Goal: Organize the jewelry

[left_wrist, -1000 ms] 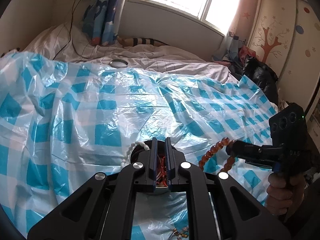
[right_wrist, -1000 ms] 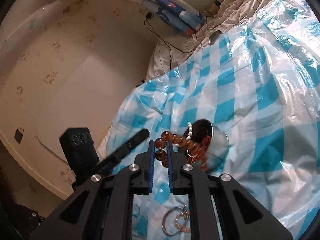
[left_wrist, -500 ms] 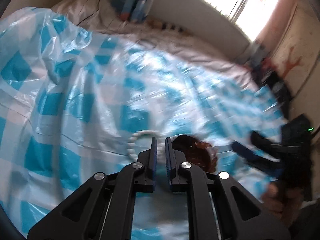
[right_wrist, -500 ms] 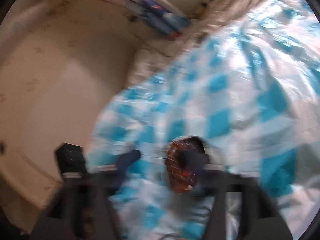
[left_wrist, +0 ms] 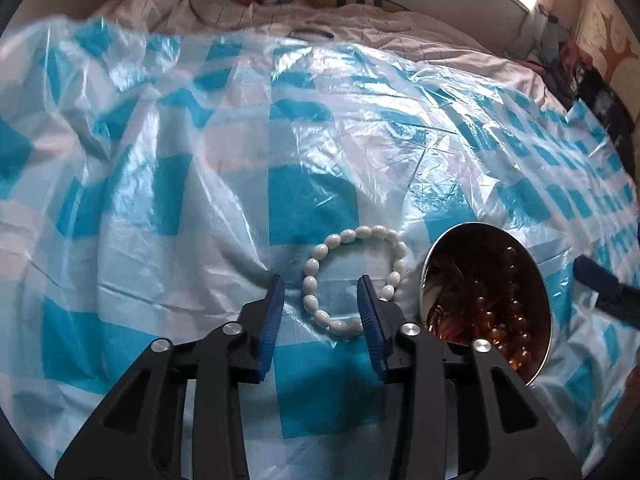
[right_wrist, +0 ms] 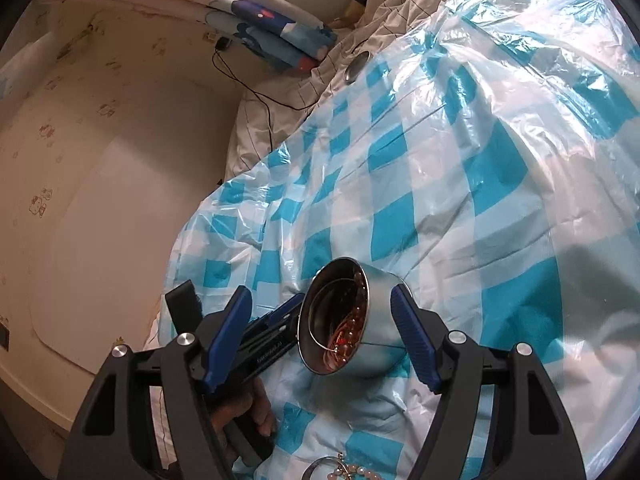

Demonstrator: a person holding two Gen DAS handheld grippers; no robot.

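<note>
A white bead bracelet (left_wrist: 354,276) lies flat on the blue-checked plastic sheet (left_wrist: 312,196). My left gripper (left_wrist: 320,286) hovers over it, open, its pads to either side of the bracelet's left arc without pressing it. Just right of the bracelet sits a round metal tin (left_wrist: 486,232), tipped toward the camera, with amber beads (left_wrist: 496,312) inside. In the right wrist view the tin (right_wrist: 380,316) lies between the wide-open fingers of my right gripper (right_wrist: 320,300), and the amber beads (right_wrist: 354,326) rest in it. The left finger stands well clear of the rim.
A ring and a pale bead chain (right_wrist: 344,472) lie on the sheet near me. A round metal lid (left_wrist: 310,34) rests on the bedding at the far edge, near a black cable (right_wrist: 256,92) and folded blue cloth (right_wrist: 276,40). A hand (right_wrist: 244,412) holds the left gripper's handle.
My right gripper opened and let go of the amber bead string, which now lies in the tin. The left gripper dropped toward the white bracelet and its jaws parted.
</note>
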